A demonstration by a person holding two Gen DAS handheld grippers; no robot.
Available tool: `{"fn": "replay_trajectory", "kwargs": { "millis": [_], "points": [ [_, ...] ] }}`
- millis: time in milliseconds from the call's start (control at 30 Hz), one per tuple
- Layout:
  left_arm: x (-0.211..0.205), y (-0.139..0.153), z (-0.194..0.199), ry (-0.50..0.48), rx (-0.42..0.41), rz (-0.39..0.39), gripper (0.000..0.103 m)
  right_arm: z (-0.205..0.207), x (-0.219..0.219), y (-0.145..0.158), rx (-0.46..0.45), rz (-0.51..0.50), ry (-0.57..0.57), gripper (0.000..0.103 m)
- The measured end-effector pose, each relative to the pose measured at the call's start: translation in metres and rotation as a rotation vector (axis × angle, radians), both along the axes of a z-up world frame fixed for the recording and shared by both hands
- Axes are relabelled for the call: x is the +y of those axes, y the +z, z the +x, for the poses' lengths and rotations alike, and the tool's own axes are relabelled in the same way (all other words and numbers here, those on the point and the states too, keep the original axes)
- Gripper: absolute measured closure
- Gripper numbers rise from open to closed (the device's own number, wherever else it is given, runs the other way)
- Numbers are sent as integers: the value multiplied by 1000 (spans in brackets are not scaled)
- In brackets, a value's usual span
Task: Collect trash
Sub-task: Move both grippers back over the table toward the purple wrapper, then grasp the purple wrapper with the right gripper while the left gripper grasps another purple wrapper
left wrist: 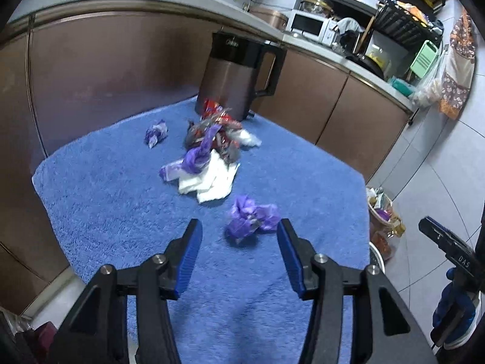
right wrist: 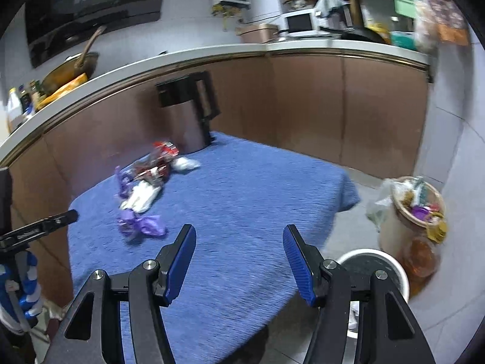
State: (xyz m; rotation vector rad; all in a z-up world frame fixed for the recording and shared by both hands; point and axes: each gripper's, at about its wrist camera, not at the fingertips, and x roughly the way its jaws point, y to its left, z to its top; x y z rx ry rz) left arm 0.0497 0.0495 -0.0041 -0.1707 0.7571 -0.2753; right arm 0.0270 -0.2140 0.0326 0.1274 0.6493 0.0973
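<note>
A crumpled purple wrapper (left wrist: 253, 220) lies on the blue towel (left wrist: 121, 197), right at the tips of my left gripper (left wrist: 239, 223). Its jaws stand open, and the right pad is close to the wrapper without pressing on it. Farther back sits a pile of red, silver and purple wrappers (left wrist: 212, 139) on white tissue (left wrist: 209, 182), with a small purple wrapper (left wrist: 156, 133) to its left. My right gripper (right wrist: 239, 230) hangs open and empty over the towel's near right part (right wrist: 242, 197), with the purple wrapper (right wrist: 141, 224) and the pile (right wrist: 151, 163) to its left.
A brown and black jug (left wrist: 236, 75) stands at the towel's far edge, in front of brown cabinets. On the floor to the right are a trash-filled bin (right wrist: 418, 209) and a white bucket (right wrist: 372, 267). The counter behind holds a microwave (left wrist: 306, 24) and racks.
</note>
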Motion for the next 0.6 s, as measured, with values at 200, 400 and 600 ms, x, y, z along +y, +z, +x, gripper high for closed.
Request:
{"fn": "replay_trajectory", "kwargs": {
  "millis": [200,400,600],
  "points": [
    [19,-29,18,15,73,-2,53,42,42,-19,64,17,153,46],
    [30,-41,60,36,97,11,53,88,96,-43,123,5,327,44],
    [16,-29,113,-1,17,98,47,119,150,-62,142,-34,471,36]
  ]
}}
